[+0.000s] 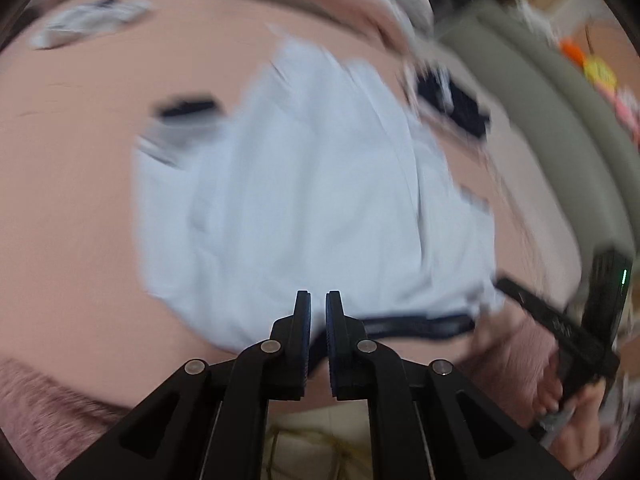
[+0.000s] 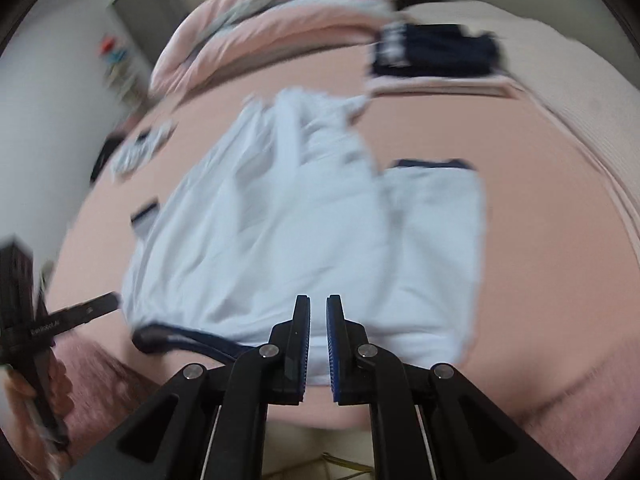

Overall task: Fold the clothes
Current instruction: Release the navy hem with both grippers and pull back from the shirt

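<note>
Left gripper point(image 1: 318, 312), right gripper point(image 2: 318, 314): jaws nearly shut, nothing between them, both above the near hem of the pale blue shirt point(image 2: 280, 236). Shirt lies spread on the pink bed sheet point(image 2: 520, 208), navy-trimmed collar nearest you. Dark folded clothes point(image 2: 436, 50) beyond it. Regrip both hem corners evenly before folding.

You see a pale blue shirt point(image 2: 280, 232) of soft, matt, creased cloth with a dark knit collar band point(image 2: 180, 340), lying on your bed's smooth, matt pink sheet point(image 2: 540, 200). Your left gripper point(image 1: 318, 304) and right gripper point(image 2: 318, 308) look like matt black plastic with shiny metal rivets and ribbed blue pads.
</note>
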A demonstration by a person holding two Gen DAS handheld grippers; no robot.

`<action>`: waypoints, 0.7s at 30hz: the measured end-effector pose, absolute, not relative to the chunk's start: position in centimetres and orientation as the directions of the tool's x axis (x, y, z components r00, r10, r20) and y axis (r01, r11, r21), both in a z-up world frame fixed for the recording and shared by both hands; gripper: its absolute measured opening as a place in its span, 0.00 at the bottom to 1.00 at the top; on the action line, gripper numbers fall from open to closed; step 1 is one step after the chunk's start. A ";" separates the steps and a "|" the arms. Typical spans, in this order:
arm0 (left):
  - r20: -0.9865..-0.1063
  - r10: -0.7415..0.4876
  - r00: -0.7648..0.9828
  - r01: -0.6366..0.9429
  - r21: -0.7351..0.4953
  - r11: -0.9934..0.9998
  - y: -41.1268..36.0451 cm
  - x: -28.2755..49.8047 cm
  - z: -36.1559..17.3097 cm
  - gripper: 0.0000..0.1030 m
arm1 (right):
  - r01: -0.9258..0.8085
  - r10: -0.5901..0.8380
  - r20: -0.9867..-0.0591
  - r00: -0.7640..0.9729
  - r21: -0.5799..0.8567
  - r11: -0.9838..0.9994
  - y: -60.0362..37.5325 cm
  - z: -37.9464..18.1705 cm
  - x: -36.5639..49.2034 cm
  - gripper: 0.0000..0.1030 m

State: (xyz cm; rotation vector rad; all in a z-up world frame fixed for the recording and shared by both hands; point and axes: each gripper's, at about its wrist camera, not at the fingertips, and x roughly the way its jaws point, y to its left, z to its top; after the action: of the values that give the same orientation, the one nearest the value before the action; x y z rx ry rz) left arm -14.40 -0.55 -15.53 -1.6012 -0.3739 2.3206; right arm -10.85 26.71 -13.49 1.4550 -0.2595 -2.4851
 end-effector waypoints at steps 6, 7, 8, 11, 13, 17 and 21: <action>-0.918 0.352 -0.180 -0.055 -0.348 -0.936 0.4 -13.7 -18.4 0.06 | 0.135 -0.324 -0.893 -0.313 0.296 -0.945 25.5 -17.5 -9.9 0.07; -0.917 0.363 -0.167 -0.046 -0.361 -0.932 0.0 -13.3 -18.6 0.06 | 0.140 -0.332 -0.897 -0.293 0.303 -0.943 25.8 -17.7 -9.1 0.07; -0.915 0.364 -0.176 -0.045 -0.362 -0.931 -0.3 -12.9 -18.6 0.06 | 0.137 -0.347 -0.896 -0.275 0.321 -0.937 26.2 -17.8 -8.5 0.07; -0.910 0.335 -0.243 -0.050 -0.333 -0.942 -1.1 -11.7 -17.8 0.06 | 0.113 -0.407 -0.878 -0.254 0.391 -0.914 28.0 -17.6 -7.4 0.07; -0.898 0.349 -0.268 -0.063 -0.345 -0.936 -0.9 -11.8 -17.3 0.06 | 0.123 -0.417 -0.860 -0.295 0.398 -0.909 28.5 -16.4 -6.9 0.07; -0.919 0.282 -0.274 -0.077 -0.271 -0.959 -0.1 -11.8 -17.2 0.09 | 0.213 -0.427 -0.848 -0.315 0.376 -0.902 26.7 -14.5 -6.5 0.34; -0.924 0.218 -0.315 -0.058 -0.210 -0.976 0.2 -12.4 -17.0 0.09 | 0.212 -0.361 -0.887 -0.289 0.309 -0.927 25.0 -15.3 -6.9 0.43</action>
State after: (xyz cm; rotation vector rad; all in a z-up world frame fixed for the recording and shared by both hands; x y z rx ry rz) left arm -12.35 0.16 -17.01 -1.7263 -0.2059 2.4091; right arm -6.90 25.03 -15.28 1.6077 -0.1855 -2.2624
